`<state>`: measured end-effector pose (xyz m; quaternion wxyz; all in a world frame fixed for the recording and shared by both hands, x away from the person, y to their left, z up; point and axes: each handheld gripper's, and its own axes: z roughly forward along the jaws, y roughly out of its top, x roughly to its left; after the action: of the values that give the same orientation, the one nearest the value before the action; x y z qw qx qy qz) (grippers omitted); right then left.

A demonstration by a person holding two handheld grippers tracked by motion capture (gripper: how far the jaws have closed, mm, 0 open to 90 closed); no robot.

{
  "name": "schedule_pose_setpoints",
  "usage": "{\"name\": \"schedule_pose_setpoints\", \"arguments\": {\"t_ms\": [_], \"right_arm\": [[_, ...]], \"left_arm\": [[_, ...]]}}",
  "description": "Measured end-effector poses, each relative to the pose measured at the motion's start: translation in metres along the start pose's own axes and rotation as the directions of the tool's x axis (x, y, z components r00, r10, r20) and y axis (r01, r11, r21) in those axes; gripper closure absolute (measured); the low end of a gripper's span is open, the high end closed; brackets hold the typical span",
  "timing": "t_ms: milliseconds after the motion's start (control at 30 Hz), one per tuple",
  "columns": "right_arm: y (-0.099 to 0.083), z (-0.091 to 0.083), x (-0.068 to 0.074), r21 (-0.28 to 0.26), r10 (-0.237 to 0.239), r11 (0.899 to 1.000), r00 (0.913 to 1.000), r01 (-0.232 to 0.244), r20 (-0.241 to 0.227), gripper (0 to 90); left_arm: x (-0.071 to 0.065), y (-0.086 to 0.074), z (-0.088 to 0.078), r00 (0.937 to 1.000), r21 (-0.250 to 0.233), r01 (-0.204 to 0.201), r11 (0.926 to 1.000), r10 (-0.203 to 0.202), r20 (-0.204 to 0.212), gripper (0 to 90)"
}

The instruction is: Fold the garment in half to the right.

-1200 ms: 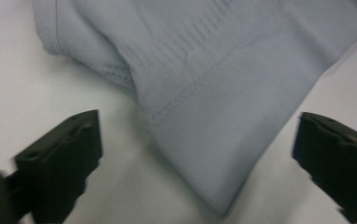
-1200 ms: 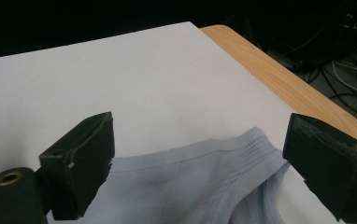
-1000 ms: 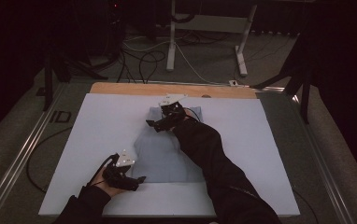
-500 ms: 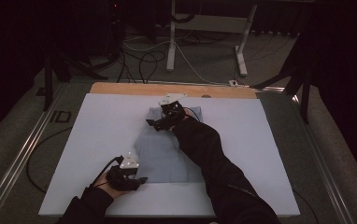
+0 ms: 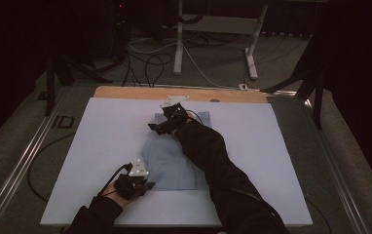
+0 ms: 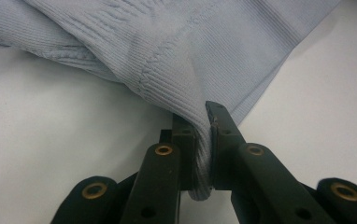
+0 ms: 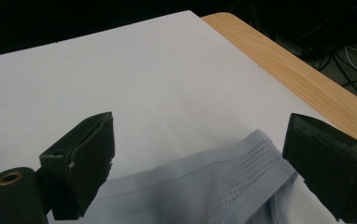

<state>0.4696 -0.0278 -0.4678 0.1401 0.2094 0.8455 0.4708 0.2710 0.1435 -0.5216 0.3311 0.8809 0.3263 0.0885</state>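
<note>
Left gripper (image 6: pixel 203 140) pinching a pale blue garment (image 5: pixel 174 163); right gripper (image 7: pixel 200 163) wide apart.

The left jaws have just closed on a fold at the garment's near-left corner, toward the table's (image 5: pixel 101 146) near edge. The right jaws straddle its far hem without pressing it.

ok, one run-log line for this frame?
left claw: just closed, pinching hem of light blue garment | right claw: open, over garment's far edge, not gripping | white board: garment lies flat
</note>
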Motion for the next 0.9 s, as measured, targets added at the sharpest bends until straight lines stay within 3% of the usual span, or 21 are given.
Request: {"name": "schedule_pose_setpoints", "arguments": {"t_ms": [333, 567, 733, 900], "right_arm": [[0.011, 0.012, -0.017, 0.012, 0.017, 1.0, 0.9997, -0.018, 0.015, 11.0], [0.014, 0.021, -0.027, 0.016, 0.074, 0.997, 0.9965, -0.074, 0.04, 11.1], [0.014, 0.033, -0.032, 0.06, 0.105, 0.992, 0.9922, -0.109, 0.067, 11.0], [0.011, 0.045, -0.038, 0.075, 0.16, 0.983, 0.9831, -0.167, 0.089, 10.1]], "left_arm": [[0.0, 0.003, -0.005, 1.0, -0.036, 0.009, 0.9993, -0.009, 0.003, 85.6], [0.001, 0.002, -0.006, 0.9999, -0.038, 0.01, 0.9992, -0.01, 0.002, 85.6], [0.001, 0.002, -0.005, 1.0, -0.037, 0.009, 0.9993, -0.009, 0.001, 85.6], [0.001, 0.002, -0.005, 0.9999, -0.036, 0.011, 0.9993, -0.011, 0.001, 85.6]]}}
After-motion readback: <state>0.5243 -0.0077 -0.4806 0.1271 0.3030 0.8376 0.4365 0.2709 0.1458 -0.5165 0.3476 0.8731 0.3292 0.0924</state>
